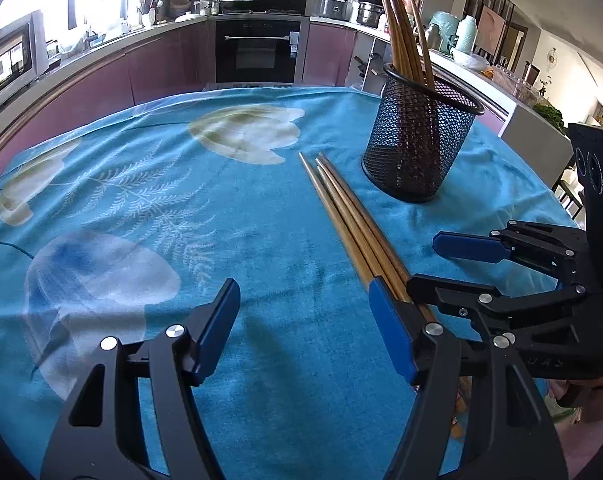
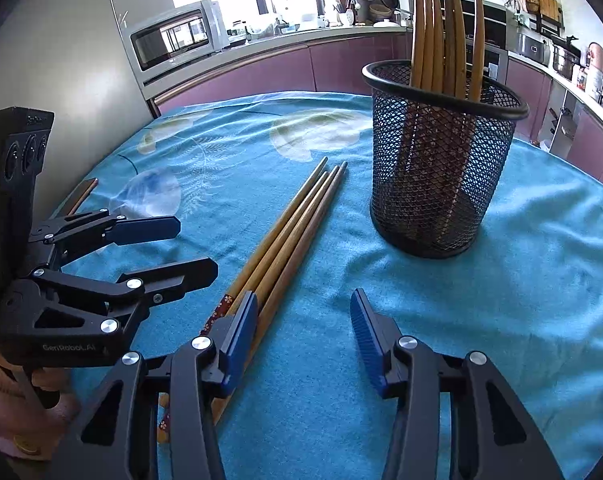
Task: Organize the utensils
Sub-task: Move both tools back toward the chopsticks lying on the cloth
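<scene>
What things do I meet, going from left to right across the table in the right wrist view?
The left tongs → the loose chopsticks lying on the blue cloth → the black mesh holder, which stands upright with more chopsticks in it.

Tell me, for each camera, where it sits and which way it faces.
Left wrist: sits behind the open left tool, looks across the blue cloth toward the oven; the right tool enters from the right.
Right wrist: sits behind the open right tool, looks toward the microwave; the left tool enters from the left.
Both show the loose chopsticks and the mesh holder.
</scene>
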Action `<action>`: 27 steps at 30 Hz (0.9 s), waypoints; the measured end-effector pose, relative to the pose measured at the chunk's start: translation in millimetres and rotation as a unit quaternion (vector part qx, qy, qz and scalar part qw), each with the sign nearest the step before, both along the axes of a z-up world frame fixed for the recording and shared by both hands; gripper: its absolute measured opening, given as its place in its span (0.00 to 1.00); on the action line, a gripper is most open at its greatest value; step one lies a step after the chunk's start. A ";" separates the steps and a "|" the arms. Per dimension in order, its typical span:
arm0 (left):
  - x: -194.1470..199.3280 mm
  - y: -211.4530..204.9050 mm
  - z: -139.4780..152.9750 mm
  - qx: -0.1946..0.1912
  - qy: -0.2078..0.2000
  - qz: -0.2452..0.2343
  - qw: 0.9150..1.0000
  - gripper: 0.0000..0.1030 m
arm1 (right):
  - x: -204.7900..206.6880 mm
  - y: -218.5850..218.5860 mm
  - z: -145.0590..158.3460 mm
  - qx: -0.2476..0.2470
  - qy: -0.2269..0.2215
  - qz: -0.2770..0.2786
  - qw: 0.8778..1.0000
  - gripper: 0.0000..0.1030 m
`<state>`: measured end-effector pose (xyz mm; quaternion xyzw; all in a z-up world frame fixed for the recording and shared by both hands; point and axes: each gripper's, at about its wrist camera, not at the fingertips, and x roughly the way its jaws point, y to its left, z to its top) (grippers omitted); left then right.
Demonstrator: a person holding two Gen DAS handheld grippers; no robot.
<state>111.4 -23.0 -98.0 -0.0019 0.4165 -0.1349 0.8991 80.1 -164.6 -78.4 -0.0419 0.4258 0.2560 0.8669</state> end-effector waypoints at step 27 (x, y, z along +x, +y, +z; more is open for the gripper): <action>11.9 -16.3 -9.2 0.019 0.015 -0.019 1.000 0.63 | 3.5 -8.3 0.4 0.004 0.011 -0.011 1.000 0.38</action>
